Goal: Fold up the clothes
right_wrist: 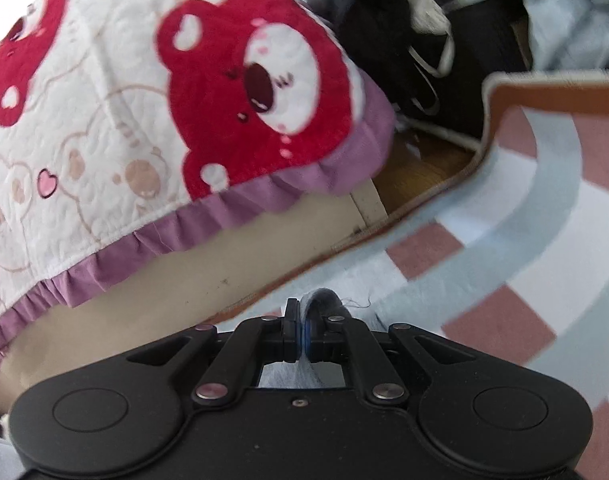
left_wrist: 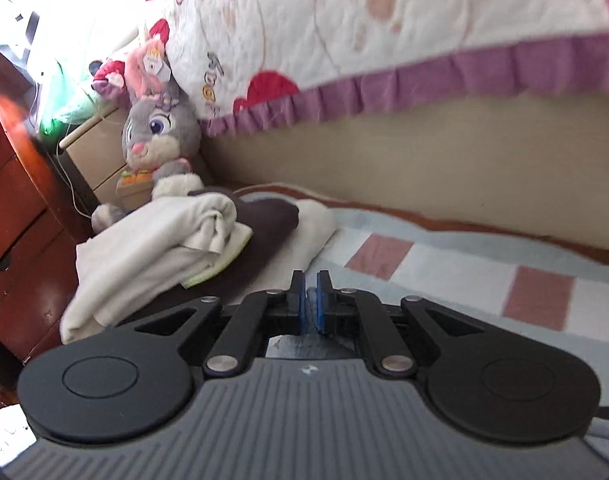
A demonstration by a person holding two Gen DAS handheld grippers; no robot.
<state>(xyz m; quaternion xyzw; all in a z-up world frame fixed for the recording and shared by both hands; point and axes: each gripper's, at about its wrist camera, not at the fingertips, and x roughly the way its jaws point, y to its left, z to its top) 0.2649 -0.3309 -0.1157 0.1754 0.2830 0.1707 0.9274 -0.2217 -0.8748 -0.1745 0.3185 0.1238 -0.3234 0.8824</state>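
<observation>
Pinching a fold of grey cloth [right_wrist: 322, 300], the right tongs [right_wrist: 304, 334] hold the garment low over the checked blanket [right_wrist: 504, 208]; the cloth runs back between the pads and beneath the tool. The left tongs [left_wrist: 311, 304] sit nearly together, a narrow gap between the blue pads [left_wrist: 302, 304]; whether fabric lies in that gap cannot be told. A pile [left_wrist: 176, 236] of white and dark clothes lies ahead and to the left of them, below a plush rabbit [left_wrist: 160, 132]. A bear quilt [right_wrist: 144, 100] hangs over the bed edge. The left hand appears nearer the pile.
</observation>
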